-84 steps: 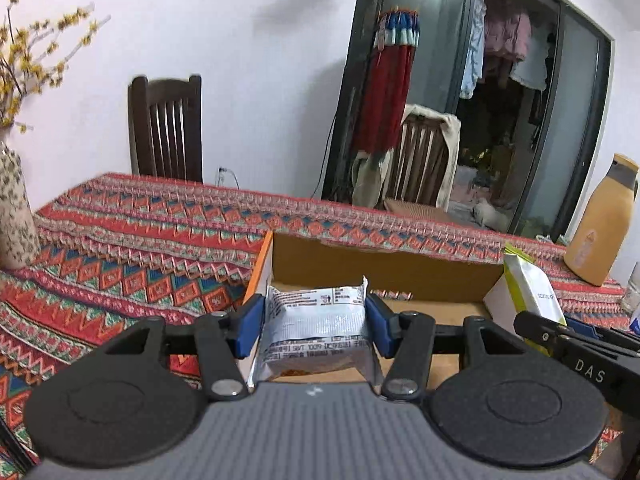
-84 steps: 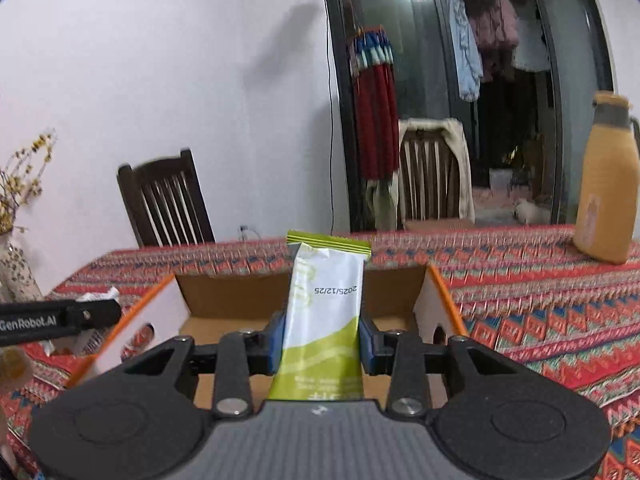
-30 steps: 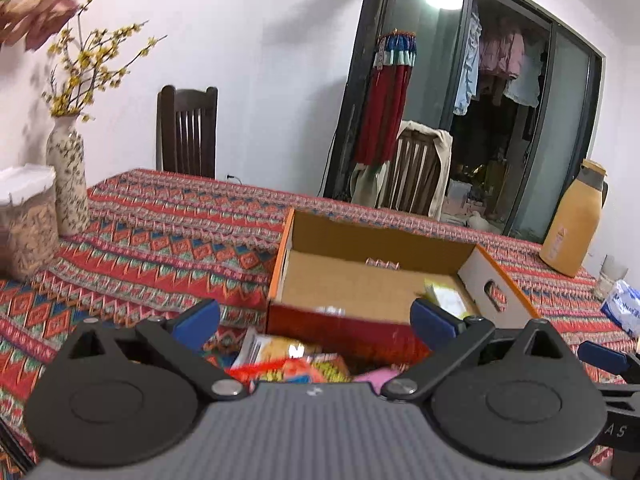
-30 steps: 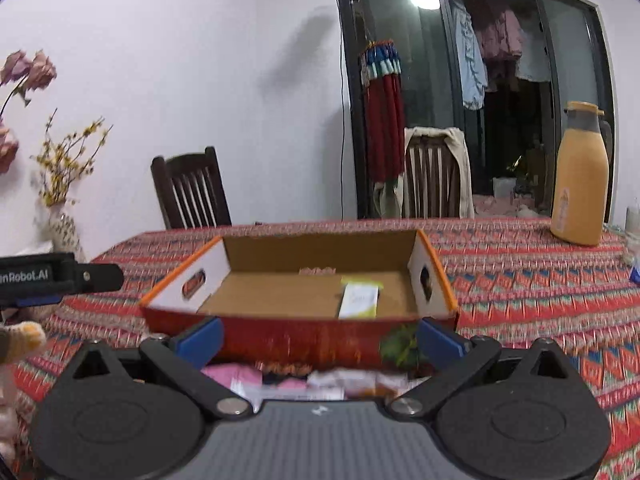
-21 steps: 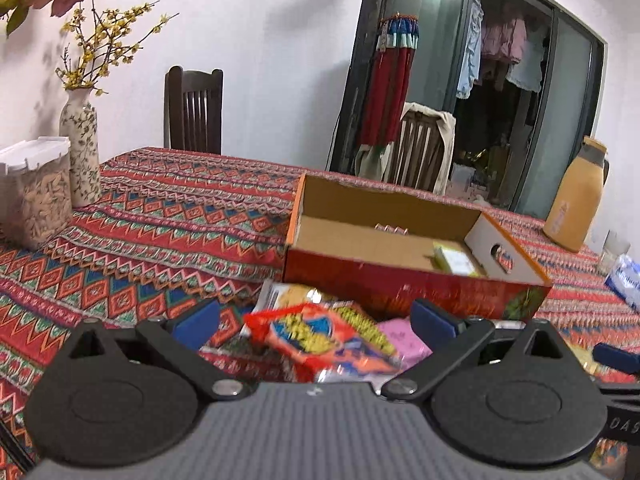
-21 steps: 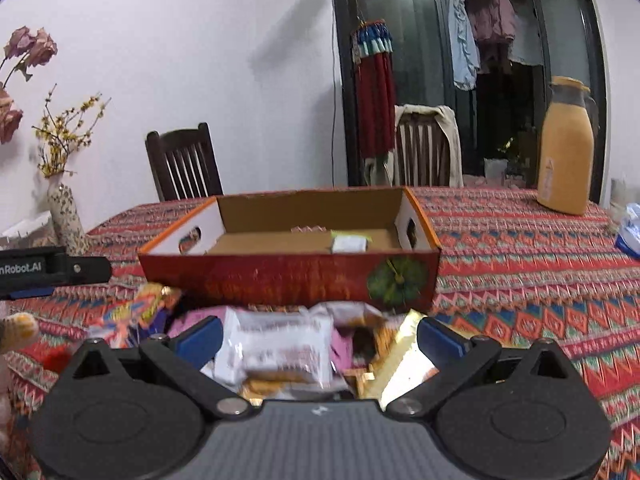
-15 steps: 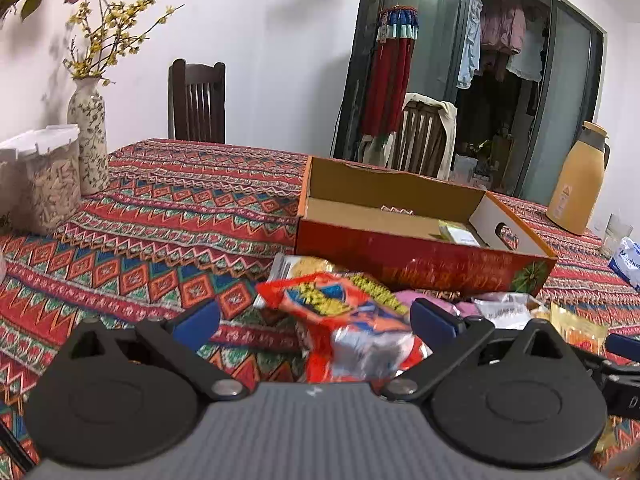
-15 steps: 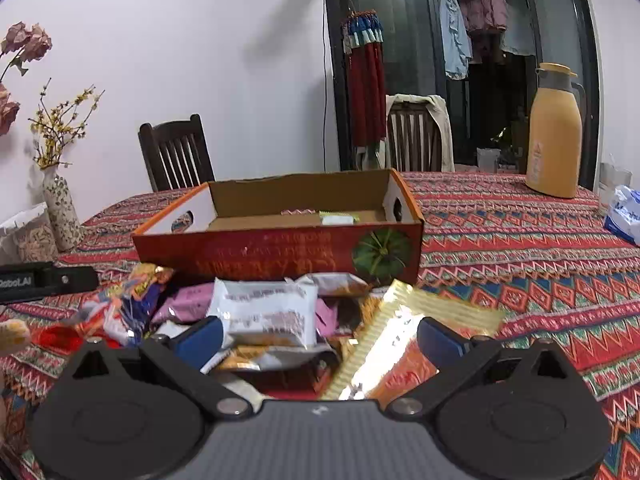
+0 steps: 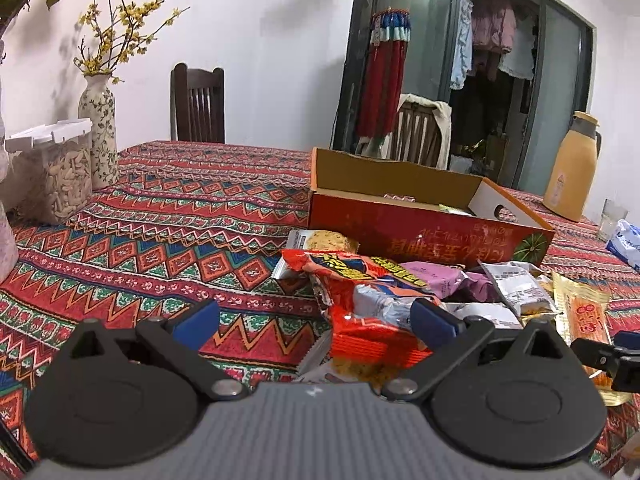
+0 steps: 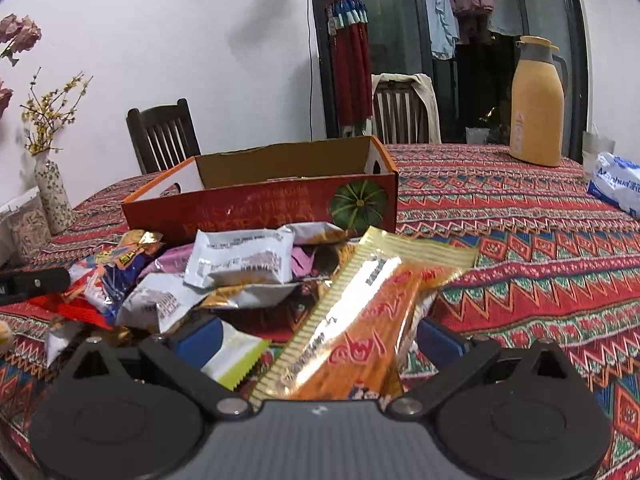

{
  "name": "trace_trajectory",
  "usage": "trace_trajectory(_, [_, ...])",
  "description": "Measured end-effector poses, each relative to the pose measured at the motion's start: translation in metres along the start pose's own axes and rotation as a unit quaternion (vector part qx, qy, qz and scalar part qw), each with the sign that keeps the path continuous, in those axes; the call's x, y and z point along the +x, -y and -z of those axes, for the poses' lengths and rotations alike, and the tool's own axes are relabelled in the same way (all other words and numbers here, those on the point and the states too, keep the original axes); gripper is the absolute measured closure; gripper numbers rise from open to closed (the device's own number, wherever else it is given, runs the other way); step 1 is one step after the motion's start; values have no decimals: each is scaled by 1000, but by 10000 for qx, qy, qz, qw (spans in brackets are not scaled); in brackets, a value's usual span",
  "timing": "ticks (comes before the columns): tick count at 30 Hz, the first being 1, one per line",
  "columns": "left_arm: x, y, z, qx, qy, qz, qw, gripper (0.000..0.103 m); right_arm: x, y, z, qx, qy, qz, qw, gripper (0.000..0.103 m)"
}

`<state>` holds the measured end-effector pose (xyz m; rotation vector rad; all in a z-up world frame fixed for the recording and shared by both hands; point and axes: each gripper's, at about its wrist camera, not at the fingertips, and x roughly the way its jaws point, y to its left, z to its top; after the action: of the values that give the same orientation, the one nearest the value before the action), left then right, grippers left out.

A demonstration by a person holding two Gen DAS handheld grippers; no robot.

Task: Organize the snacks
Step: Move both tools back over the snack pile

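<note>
two grippers, left (image 9: 314, 320) and right (image 10: 320, 336), both spread wide and holding nothing, low over one snack pile (image 10: 240, 264) on the near cloth (image 10: 540, 264). one red box (image 10: 260, 204) just behind it. one gold packet (image 10: 360, 312) lies between the right fingers, one red packet (image 9: 360, 300) between the left.

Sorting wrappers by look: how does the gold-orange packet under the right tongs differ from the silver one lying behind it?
The gold-orange packet is long and narrow with glossy foil and red script; the silver packet is shorter, squarish, with small dark print. The gold-orange one is propped at a slant; the silver one rests flatter on the pile. Both are sealed, outside the box.
</note>
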<state>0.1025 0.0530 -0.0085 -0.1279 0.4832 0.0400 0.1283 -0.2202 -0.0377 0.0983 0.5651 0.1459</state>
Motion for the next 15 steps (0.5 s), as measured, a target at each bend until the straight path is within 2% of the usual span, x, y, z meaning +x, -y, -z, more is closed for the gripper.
trace_trajectory(11, [-9, -8, 1, -95, 109, 42, 9999, 0, 1, -1, 7, 17, -133, 48, 9999, 0])
trace_trajectory(15, [-11, -10, 0, -110, 134, 69, 9998, 0, 6, 0, 5, 85, -160, 198, 9996, 0])
